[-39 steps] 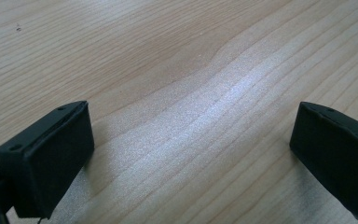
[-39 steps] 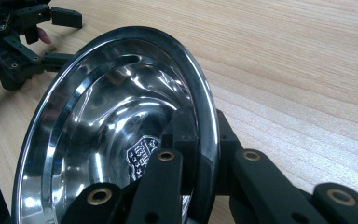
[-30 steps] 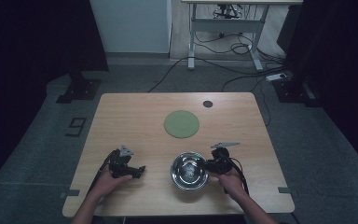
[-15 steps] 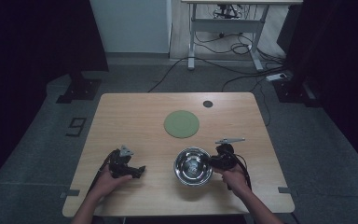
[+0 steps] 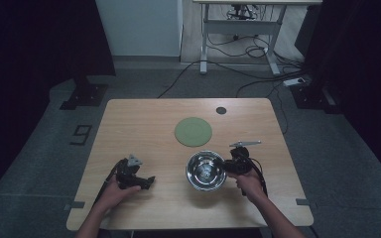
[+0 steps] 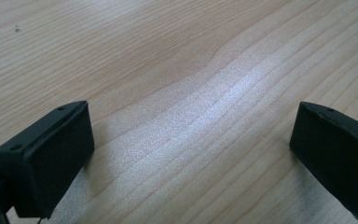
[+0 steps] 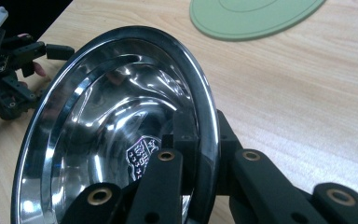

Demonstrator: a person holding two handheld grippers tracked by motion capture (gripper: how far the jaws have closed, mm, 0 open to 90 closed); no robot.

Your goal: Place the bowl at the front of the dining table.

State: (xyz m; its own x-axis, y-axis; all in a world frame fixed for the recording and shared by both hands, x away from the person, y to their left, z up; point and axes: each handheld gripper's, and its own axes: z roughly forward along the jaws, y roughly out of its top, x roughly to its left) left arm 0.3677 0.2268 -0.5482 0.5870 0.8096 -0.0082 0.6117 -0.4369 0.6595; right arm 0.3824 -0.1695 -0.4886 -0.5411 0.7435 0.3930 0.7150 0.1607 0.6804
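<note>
I'm working in what looks like a lab or recording studio. A lone light-wood table stands on grey carpet, with black curtains on both sides. Behind it I see a white height-adjustable desk frame, loose cables and a power strip on the floor.
</note>
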